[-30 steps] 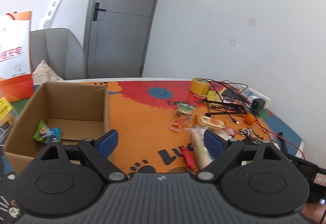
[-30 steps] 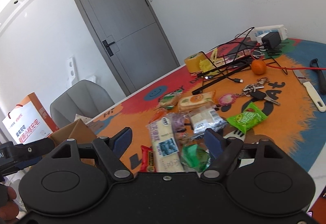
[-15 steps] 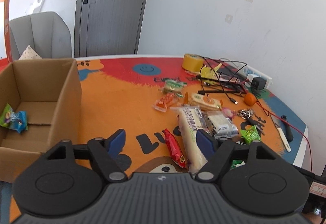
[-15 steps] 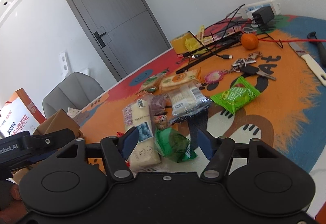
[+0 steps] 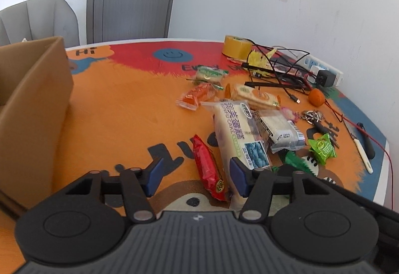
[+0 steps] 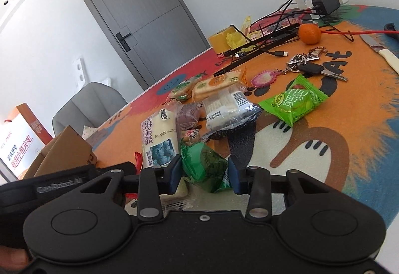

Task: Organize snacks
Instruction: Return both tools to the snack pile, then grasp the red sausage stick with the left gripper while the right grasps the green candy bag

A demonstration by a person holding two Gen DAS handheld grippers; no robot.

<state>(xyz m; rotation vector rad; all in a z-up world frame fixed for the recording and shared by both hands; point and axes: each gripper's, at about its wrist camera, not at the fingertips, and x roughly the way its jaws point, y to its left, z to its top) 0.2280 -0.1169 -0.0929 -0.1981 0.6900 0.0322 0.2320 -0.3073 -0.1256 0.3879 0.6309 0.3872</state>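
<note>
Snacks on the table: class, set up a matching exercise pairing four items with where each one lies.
Column A:
1. dark green packet
2. red packet
3. mandarin
4. cardboard box

Column B:
a. by the cables
b. between the left tongs
c. between the right tongs
d. left edge of the left wrist view

Pairs: 1-c, 2-b, 3-a, 4-d

Open lane: bare orange mat [image 5: 129, 109] between cardboard box [image 5: 32, 109] and snack pile.
Left edge: box wall stands upright, blocks that side.
Snack pile: red packet [image 5: 208, 169], long cake pack [image 5: 239, 136], dark green packet [image 6: 204, 164] lie close together, some touching.
Far side: cables [image 5: 279, 71], tape roll [image 5: 235, 48], orange [image 6: 309, 34], keys [image 6: 305, 65].
Right edge: knife [image 5: 357, 146].
</note>
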